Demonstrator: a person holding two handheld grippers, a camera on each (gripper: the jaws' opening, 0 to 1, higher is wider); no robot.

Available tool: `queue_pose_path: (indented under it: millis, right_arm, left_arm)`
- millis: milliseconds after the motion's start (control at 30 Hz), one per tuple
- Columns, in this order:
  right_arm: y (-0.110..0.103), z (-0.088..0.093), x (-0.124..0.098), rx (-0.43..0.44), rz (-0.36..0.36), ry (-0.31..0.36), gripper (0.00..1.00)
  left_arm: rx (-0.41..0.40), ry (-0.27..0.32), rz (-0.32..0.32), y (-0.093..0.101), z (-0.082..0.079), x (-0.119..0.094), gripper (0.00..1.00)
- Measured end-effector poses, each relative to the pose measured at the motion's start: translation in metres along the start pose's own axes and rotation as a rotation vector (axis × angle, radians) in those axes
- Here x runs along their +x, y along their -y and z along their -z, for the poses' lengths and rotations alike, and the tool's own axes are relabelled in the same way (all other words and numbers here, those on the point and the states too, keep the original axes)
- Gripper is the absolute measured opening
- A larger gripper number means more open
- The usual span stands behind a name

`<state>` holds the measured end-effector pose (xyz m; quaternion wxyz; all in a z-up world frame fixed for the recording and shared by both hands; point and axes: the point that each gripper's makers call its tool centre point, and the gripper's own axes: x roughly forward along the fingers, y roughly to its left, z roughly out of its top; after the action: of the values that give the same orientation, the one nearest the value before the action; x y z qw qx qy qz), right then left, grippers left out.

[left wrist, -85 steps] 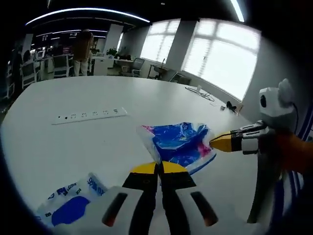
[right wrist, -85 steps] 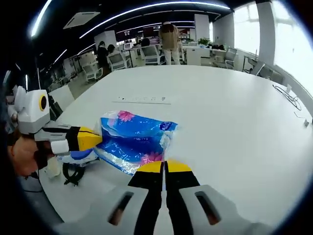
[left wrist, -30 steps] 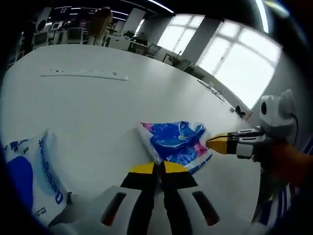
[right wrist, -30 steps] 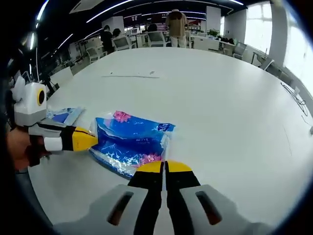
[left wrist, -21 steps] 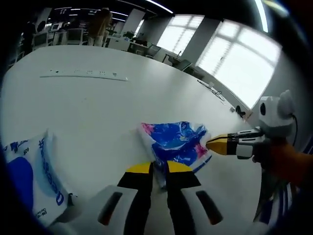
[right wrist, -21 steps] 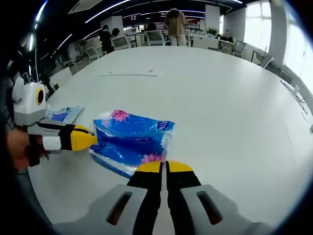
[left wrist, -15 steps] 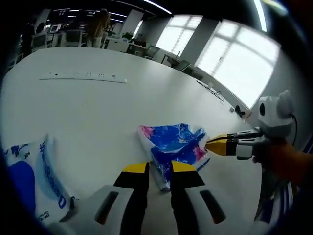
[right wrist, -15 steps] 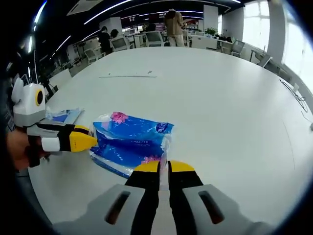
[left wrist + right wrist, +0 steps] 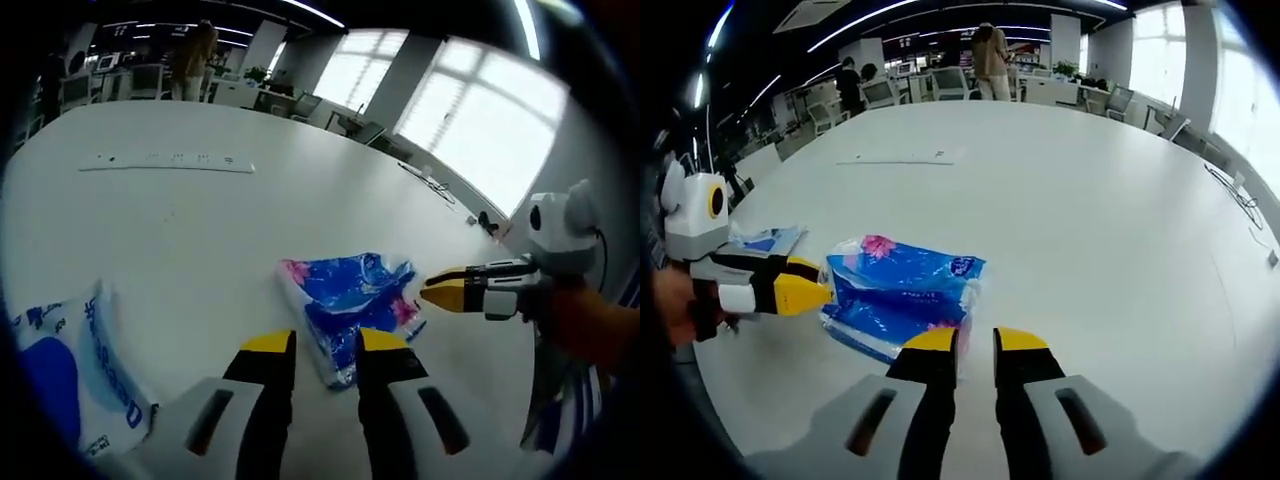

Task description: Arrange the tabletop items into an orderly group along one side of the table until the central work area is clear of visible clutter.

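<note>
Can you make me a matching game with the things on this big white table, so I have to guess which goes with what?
Things:
1. blue tissue pack with pink flowers
2. white power strip
3. white and blue bag
4. left gripper

Clues:
A. long and flat, far across the table
B. open, its yellow tips either side of a pack's corner
C. lies between the two grippers
D. at the table's near edge, in the left gripper view's lower left

Pairs: 1-C, 2-A, 3-D, 4-B
</note>
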<state>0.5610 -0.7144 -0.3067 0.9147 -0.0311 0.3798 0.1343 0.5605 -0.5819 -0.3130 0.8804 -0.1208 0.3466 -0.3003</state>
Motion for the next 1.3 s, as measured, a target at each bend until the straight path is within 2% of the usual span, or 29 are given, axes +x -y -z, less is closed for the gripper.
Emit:
queue_pose_path:
  millis: [333, 567, 1000, 1300]
  right_arm:
    - [0.001, -0.008, -0.006, 0.004, 0.012, 0.023, 0.14]
    - [-0.002, -0.013, -0.013, 0.004, 0.02, 0.039, 0.16]
    - [-0.011, -0.029, -0.024, 0.007, 0.028, 0.076, 0.22]
    - [-0.019, -0.043, -0.04, 0.014, 0.029, 0.114, 0.26]
  left_arm:
    - [0.015, 0.001, 0.022, 0.007, -0.006, -0.005, 0.3]
    - [0.036, 0.013, 0.045, 0.011, -0.016, -0.011, 0.36]
    - [0.068, 0.026, 0.061, 0.007, -0.031, -0.025, 0.44]
    - [0.089, 0.038, 0.07, 0.005, -0.043, -0.04, 0.47]
